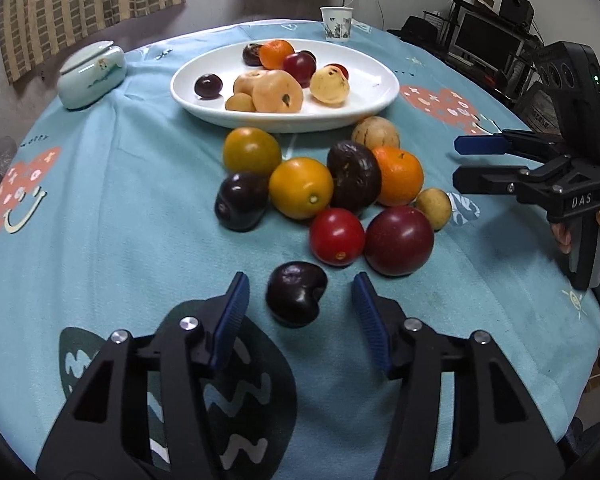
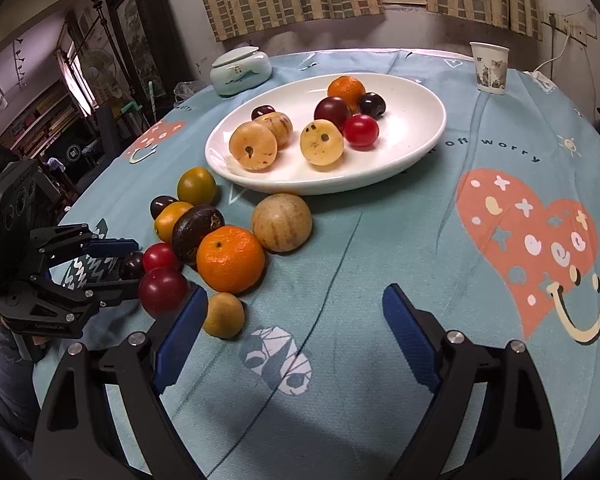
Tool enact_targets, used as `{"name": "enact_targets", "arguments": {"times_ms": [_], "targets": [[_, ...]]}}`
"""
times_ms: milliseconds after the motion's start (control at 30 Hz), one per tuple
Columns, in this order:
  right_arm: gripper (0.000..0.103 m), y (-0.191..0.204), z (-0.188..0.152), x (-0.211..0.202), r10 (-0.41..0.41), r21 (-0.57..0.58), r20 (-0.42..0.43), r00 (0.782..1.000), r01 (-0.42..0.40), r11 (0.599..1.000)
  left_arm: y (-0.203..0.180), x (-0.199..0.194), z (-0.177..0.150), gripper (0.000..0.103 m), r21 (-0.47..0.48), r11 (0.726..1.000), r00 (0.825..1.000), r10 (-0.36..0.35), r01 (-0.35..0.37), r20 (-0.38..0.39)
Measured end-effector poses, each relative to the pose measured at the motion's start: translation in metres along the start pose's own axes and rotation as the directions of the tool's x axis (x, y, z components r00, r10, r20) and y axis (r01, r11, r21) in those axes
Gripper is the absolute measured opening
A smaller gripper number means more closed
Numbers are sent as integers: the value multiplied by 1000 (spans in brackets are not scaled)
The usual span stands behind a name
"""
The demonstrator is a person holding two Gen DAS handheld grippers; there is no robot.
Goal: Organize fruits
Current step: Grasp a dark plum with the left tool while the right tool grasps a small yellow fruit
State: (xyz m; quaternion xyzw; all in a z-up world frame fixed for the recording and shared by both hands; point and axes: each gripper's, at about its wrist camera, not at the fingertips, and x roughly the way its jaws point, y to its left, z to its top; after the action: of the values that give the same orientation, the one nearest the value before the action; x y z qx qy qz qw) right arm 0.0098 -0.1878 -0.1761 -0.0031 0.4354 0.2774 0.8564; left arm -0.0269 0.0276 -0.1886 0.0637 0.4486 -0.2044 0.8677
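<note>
A white oval plate (image 1: 364, 108) (image 2: 416, 148) holds several fruits. A pile of loose fruits lies on the cloth before it, with an orange (image 1: 400, 176) (image 2: 230, 260), a red tomato (image 1: 336, 236) and a dark red plum (image 1: 399, 241) (image 2: 162, 291). A dark cherry (image 1: 296, 293) (image 2: 131, 265) lies apart, nearest me. My left gripper (image 1: 300, 292) (image 2: 118, 266) is open, its blue pads on either side of the cherry and not touching it. My right gripper (image 2: 292, 312) (image 1: 466, 162) is open and empty over bare cloth, right of the pile.
The round table has a teal printed cloth (image 1: 120, 240) (image 2: 380, 248). A pale lidded ceramic jar (image 1: 90, 74) (image 2: 240, 70) stands at the back left. A paper cup (image 1: 337, 23) (image 2: 489, 67) stands behind the plate. Shelves and electronics (image 1: 488, 40) stand beyond the table's right edge.
</note>
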Motion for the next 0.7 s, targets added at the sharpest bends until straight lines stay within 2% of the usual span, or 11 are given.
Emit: {"name": "enact_targets", "arguments": {"times_ms": [100,133,267,433,500,633,700], "targets": [[89,11,-3,3,5,-60,-22,1000,-6,998,-1,2,1,43,1,1000,1000,2,-2,-4],[89,15,-4,4,5,-84,-29,1000,-7,996,-1,2,1,29,-5,1000,1000,1,-1,0],[89,35,-10,5,-27,-199,-10,1000,24,980,-2,-1,2,29,-7,1000,1000,7,-7,23],[89,52,-15,7,-21,-295,-4,1000,19,955,-1,-13,4,29,-20,1000,996,6,-4,90],[80,54,-13,13,-41,-304,-21,999,33,952,-2,-19,5,29,-20,1000,993,-1,3,120],[51,55,-12,25,-58,-317,-61,996,36,948,2,-21,8,29,-37,999,991,4,1,131],[42,56,-11,26,-43,-322,-59,997,21,947,3,-22,9,29,-46,999,991,7,-1,132]]}}
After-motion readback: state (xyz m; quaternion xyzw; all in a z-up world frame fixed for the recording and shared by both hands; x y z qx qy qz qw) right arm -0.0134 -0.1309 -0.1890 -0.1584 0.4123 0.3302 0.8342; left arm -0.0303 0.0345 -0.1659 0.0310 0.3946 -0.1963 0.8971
